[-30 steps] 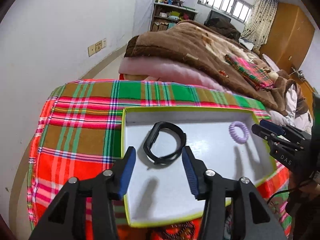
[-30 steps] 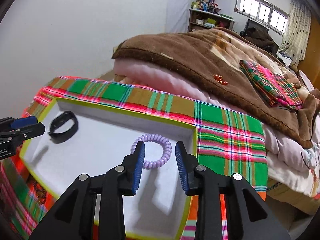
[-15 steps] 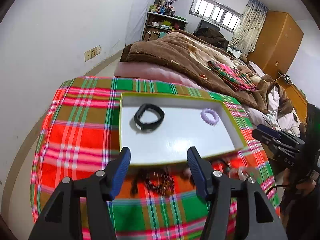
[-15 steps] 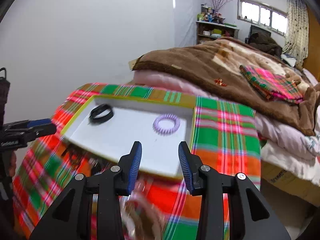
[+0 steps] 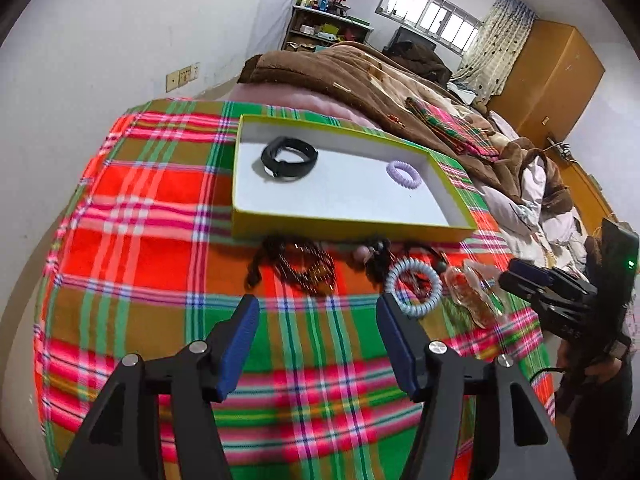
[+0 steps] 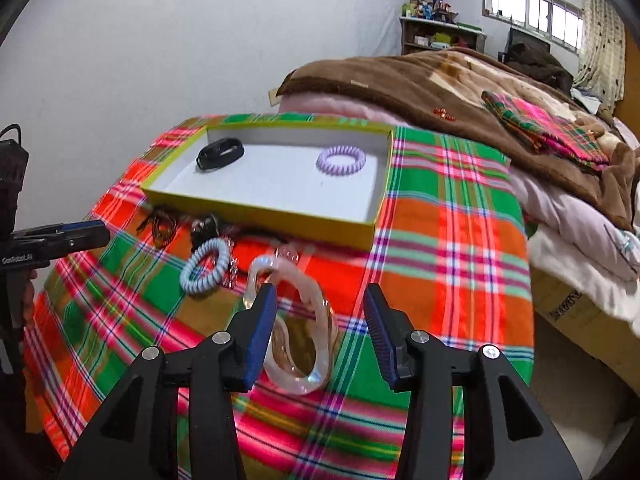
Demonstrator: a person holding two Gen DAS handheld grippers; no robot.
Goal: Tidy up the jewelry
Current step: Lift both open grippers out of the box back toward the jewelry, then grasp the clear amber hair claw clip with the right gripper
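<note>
Currently both grippers hover above the plaid cloth (image 5: 152, 184), each with nothing between its blue pads. Left gripper (image 5: 316, 340): lower centre of its own view, jaws wide apart, over bare cloth below the jewelry heap. Right gripper (image 6: 318, 326): lower centre of its own view, jaws at a medium gap and opening; a clear pinkish bangle (image 6: 296, 320) lies on the cloth beneath the gap, close to the left pad, and whether it touches that pad cannot be told.

Yellow-rimmed tray (image 5: 340, 230): upper centre of the left view, white floor. It contains a black wristband (image 5: 290, 158) at its left end and a lilac spiral hair tie (image 5: 404, 175) toward its right end, well apart.

Just below the tray's near wall, on the cloth: dark bead strands (image 5: 304, 266), a pale blue spiral hair tie (image 5: 414, 286), and the bangle at the right end of the row.

Brown blanket (image 6: 420, 88): upper right of the right view
</note>
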